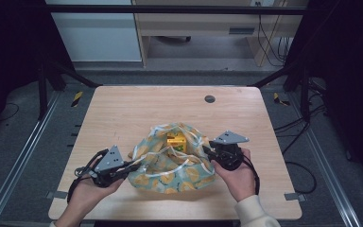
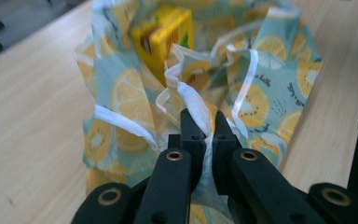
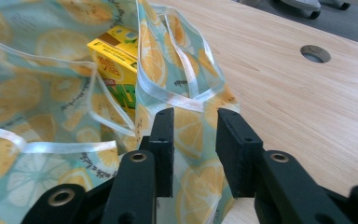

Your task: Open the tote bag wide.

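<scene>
The lemon-print bag [image 1: 172, 163] lies slumped mid-table, a yellow carton [image 1: 176, 140] inside. Left gripper [image 1: 131, 166] pinches its white-edged rim; right gripper [image 1: 207, 152] stands apart at the other side. Thin, floppy, probably slippery: grab the hem.

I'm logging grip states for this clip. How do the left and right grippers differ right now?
The left gripper has its jaws shut, pinching a crumpled white-edged fold of the bag; the right gripper has its jaws open with a gap, bag cloth lying between them ungripped. The left sits at the bag's near-left edge, the right at its right side. Both are black, hand-held, and point in at the bag around the yellow carton.
</scene>
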`<act>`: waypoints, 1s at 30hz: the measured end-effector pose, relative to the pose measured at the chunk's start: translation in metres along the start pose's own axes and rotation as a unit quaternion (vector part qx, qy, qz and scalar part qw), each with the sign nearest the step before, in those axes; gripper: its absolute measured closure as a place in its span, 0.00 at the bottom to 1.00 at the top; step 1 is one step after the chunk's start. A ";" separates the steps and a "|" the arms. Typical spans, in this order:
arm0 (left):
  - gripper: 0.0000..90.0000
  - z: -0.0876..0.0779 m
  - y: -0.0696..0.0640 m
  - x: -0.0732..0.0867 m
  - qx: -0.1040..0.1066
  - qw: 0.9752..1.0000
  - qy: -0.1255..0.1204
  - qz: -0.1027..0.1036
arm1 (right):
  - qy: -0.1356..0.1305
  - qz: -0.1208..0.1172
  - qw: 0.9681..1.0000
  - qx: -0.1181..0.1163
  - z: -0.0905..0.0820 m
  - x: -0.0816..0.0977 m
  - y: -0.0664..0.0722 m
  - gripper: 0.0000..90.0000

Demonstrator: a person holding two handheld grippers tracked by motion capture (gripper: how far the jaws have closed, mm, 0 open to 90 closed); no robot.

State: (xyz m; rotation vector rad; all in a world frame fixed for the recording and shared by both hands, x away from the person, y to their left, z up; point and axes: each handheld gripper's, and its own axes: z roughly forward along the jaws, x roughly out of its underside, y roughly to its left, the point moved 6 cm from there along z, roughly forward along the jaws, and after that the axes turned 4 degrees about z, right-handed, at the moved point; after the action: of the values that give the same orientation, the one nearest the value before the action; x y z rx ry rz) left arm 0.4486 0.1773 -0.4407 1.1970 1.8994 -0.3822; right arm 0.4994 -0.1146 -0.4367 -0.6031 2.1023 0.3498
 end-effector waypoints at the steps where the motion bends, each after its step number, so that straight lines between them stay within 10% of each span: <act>1: 0.97 0.003 0.000 0.003 0.001 1.000 0.001 -0.003 | -0.001 -0.006 1.000 -0.001 0.002 -0.003 0.004 0.68; 23: 0.97 0.019 -0.006 0.016 -0.009 1.000 0.022 0.003 | 0.057 -0.039 0.998 -0.005 0.029 -0.002 0.020 0.28; 30: 0.97 0.021 -0.007 0.019 -0.006 0.999 0.031 0.003 | 0.077 -0.050 0.996 0.003 0.029 0.004 0.017 0.46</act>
State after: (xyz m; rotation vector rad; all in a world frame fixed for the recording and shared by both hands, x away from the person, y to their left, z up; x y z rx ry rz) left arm 0.4493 0.1719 -0.4689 1.2184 1.9486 -0.3337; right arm 0.5090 -0.0882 -0.4558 -0.7499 2.2096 0.2475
